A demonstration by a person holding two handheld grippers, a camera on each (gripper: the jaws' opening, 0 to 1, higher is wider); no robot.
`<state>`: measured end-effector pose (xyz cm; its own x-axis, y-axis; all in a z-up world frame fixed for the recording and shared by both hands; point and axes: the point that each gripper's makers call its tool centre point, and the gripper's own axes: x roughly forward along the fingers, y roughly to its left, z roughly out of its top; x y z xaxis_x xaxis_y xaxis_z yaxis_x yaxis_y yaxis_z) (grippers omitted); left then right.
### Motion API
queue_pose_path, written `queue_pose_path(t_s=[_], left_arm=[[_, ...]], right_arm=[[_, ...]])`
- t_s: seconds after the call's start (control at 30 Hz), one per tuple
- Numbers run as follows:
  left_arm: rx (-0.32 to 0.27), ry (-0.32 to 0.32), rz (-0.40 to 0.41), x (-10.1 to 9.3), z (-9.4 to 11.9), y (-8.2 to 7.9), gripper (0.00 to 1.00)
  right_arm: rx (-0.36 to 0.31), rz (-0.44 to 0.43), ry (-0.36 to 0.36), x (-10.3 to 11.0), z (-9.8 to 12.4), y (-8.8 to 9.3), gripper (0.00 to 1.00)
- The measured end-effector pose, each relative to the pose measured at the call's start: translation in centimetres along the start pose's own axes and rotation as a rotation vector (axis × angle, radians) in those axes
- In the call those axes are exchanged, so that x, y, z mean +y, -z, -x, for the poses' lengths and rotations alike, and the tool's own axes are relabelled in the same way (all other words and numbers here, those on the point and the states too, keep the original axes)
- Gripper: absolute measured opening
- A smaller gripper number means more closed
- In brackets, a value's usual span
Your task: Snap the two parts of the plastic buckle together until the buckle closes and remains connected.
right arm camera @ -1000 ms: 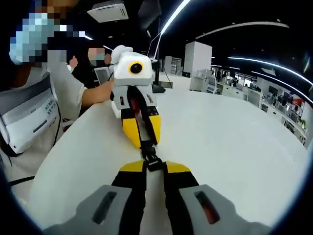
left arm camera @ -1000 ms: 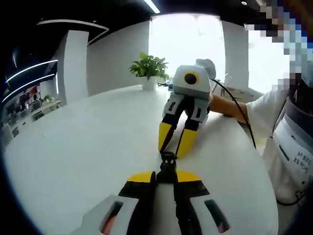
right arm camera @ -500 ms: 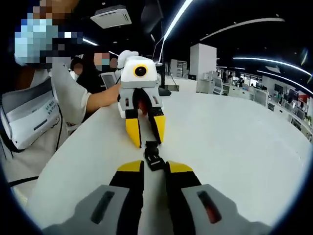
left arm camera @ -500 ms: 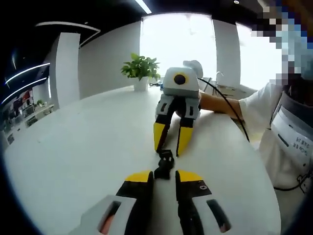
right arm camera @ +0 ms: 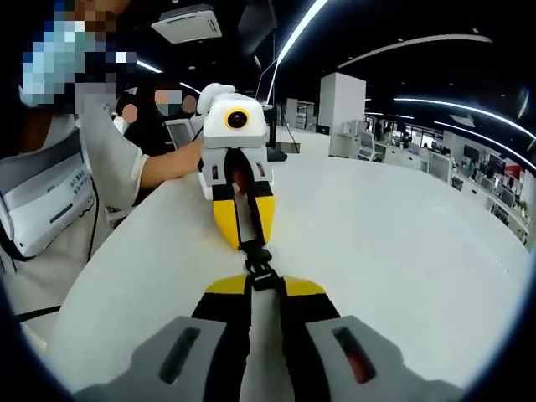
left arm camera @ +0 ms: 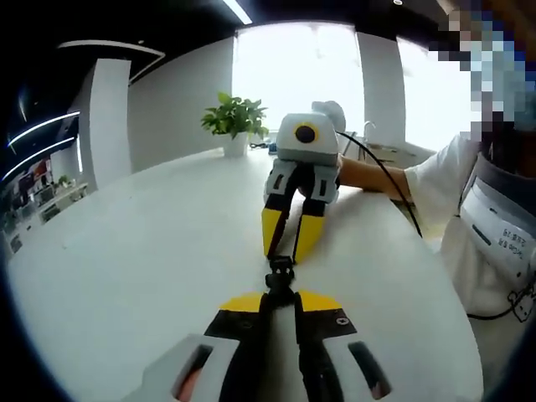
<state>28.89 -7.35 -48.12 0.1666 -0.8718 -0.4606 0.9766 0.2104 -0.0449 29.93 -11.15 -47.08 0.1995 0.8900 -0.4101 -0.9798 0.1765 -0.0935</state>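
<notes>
A small black plastic buckle (left arm camera: 280, 278) sits just above the white table (left arm camera: 126, 251), spanning the short gap between my two grippers. Its two parts look joined into one piece. In the left gripper view my left gripper (left arm camera: 279, 300) is shut on the buckle's near end, and my right gripper (left arm camera: 282, 251) faces it, jaws closed on the far end. In the right gripper view the buckle (right arm camera: 258, 270) is pinched by my right gripper (right arm camera: 255, 288) from below and by my left gripper (right arm camera: 248, 243) from beyond.
A person in a white shirt (left arm camera: 494, 234) stands at the table's right edge, a hand holding the right gripper. A potted plant (left arm camera: 234, 119) stands at the far rim. A black cable (left arm camera: 394, 180) trails from the right gripper. Other people (right arm camera: 167, 109) sit behind.
Half a second ago both grippers stood open and slightly apart, with the buckle lying loose on the table between them. Both have closed in and shut on its ends again.
</notes>
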Motion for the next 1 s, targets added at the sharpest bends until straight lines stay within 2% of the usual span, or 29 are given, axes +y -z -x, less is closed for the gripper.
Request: queue_pose_path(t_s=[0.4,0.77,1.0], left_arm=[[0.012,0.045,-0.056,-0.3,0.5,0.1,0.11],[0.000,0.083,-0.035,-0.5,0.6,0.1,0.11],[-0.005,0.094,-0.030,-0.7,0.6,0.1,0.11]], right_arm=[[0.004,-0.001,0.005,0.2,0.4,0.2,0.13],[0.006,-0.002,-0.006,0.9,0.2,0.1,0.12],[0.018,-0.034,0.015,1.0,0.0,-0.1,0.12]])
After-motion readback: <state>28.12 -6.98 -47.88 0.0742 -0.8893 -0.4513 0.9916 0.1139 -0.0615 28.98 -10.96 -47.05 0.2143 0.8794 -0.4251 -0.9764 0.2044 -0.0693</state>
